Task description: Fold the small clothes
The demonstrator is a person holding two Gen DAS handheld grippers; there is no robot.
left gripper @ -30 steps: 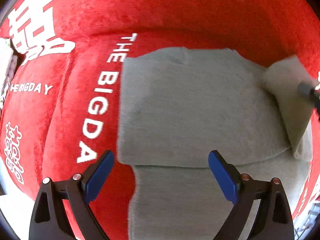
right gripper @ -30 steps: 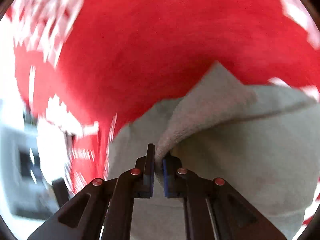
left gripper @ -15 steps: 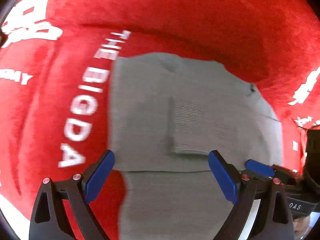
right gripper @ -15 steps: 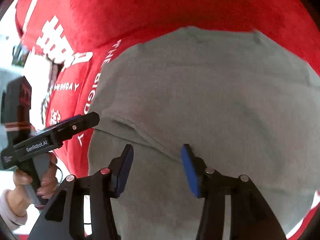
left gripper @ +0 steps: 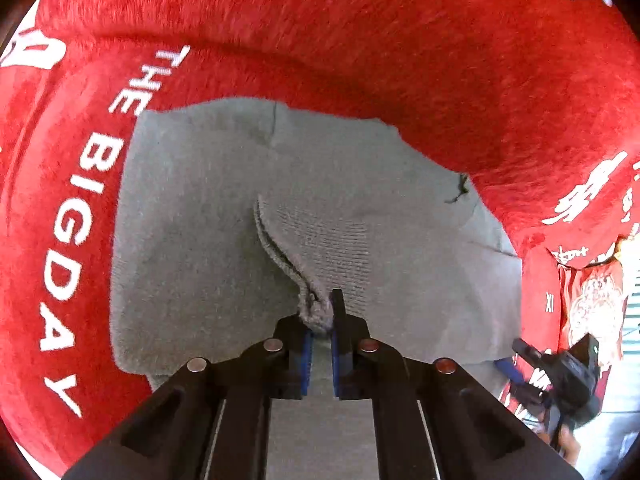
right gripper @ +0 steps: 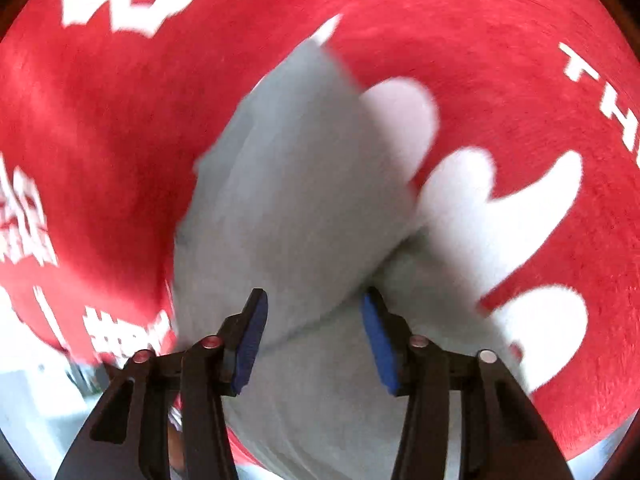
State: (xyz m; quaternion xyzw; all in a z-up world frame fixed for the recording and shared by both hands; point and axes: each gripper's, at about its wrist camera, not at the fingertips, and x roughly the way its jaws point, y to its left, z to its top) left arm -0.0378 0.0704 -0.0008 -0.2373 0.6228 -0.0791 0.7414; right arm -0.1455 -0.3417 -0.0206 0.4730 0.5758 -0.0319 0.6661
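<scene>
A grey knit garment [left gripper: 192, 240] lies flat on a red plush cover [left gripper: 360, 40], with its ribbed sleeve [left gripper: 332, 240] folded in across the body. My left gripper [left gripper: 320, 320] is closing, and its blue pads pinch a bunched edge of that sleeve. In the right wrist view, which is blurred by motion, my right gripper [right gripper: 312, 320] hangs over the grey garment [right gripper: 288, 200]. Its jaws stand apart and are closing, with cloth beneath them but nothing pinched. The right gripper [left gripper: 560, 372] also shows at the lower right of the left wrist view.
The red cover [right gripper: 100, 140] bears large white lettering [left gripper: 96, 160] and rises like a cushion back behind the garment. At the right edge lie more red printed fabric [left gripper: 592, 292] and a pale floor.
The left gripper, wide open before, has shut on the sleeve's edge. The right gripper let go of the sleeve it had carried over, then swung away and rolled to a new angle.
</scene>
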